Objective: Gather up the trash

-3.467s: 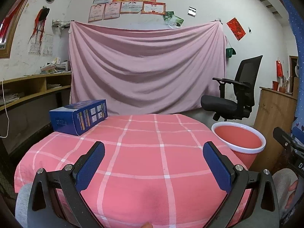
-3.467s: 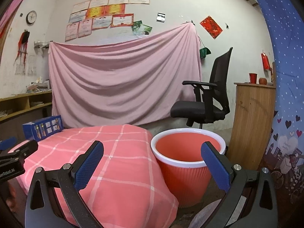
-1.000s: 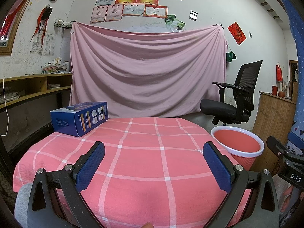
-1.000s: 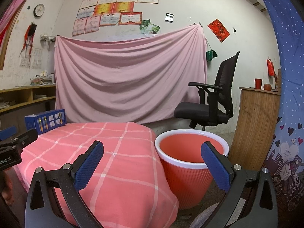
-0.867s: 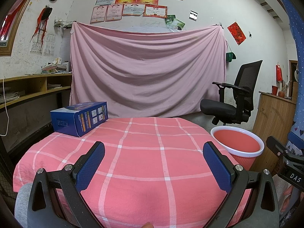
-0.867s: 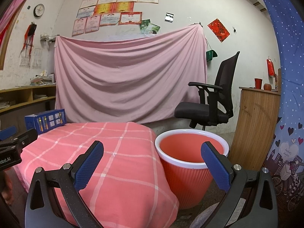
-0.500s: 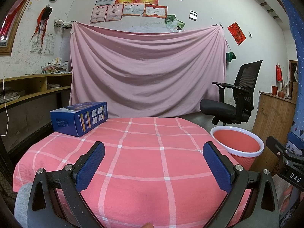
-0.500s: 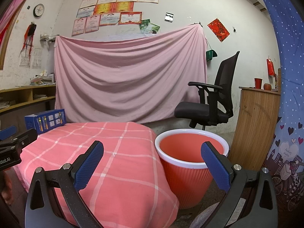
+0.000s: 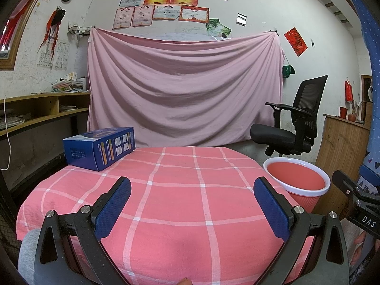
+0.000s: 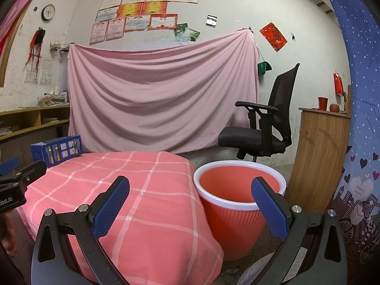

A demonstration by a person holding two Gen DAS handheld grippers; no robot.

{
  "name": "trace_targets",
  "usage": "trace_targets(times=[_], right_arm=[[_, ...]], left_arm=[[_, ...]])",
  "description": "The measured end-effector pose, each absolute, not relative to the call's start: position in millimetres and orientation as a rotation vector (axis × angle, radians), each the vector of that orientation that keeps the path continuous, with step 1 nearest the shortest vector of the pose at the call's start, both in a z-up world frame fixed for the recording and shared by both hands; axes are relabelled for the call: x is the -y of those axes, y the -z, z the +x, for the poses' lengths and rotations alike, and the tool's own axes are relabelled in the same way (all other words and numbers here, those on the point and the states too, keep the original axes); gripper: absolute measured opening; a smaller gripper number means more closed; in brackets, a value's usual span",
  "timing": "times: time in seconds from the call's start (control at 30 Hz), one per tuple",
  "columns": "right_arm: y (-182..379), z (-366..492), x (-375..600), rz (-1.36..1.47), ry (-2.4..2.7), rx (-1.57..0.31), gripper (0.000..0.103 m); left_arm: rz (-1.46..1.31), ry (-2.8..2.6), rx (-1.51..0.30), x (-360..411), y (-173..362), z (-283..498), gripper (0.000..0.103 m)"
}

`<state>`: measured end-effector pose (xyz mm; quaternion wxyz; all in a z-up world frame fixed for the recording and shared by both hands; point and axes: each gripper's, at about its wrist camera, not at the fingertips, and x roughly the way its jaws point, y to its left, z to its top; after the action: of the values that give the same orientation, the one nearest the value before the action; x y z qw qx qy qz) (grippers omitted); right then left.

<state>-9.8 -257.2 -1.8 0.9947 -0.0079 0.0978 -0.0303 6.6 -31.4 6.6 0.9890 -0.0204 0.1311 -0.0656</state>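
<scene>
We hold both grippers, left (image 9: 192,196) and right (image 10: 190,196), with fingers wide and empty. The blue carton (image 9: 99,148) lies at 10 o'clock on the desk (image 9: 180,185). It looks light, stiff cardboard; grip across its 2 long sides, then the orange bin (image 10: 237,197).

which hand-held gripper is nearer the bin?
The right hand-held gripper: the red ribbed bin with a white rim sits just past its fingertips. The left hand-held gripper faces the pink checked tablecloth, bin off right.

"DAS" on the right hand-held gripper (image 9: 356,204), "botAI" on the left hand-held gripper (image 10: 14,185)
</scene>
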Motion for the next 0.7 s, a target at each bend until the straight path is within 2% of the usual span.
trace_targets(times=[0.7], right_arm=[[3.3,-9.5,258.3,-0.016,0.060,-0.200,0.103]], left_arm=[[-0.041,0.131,-0.263,32.4,-6.3,6.3,0.101]])
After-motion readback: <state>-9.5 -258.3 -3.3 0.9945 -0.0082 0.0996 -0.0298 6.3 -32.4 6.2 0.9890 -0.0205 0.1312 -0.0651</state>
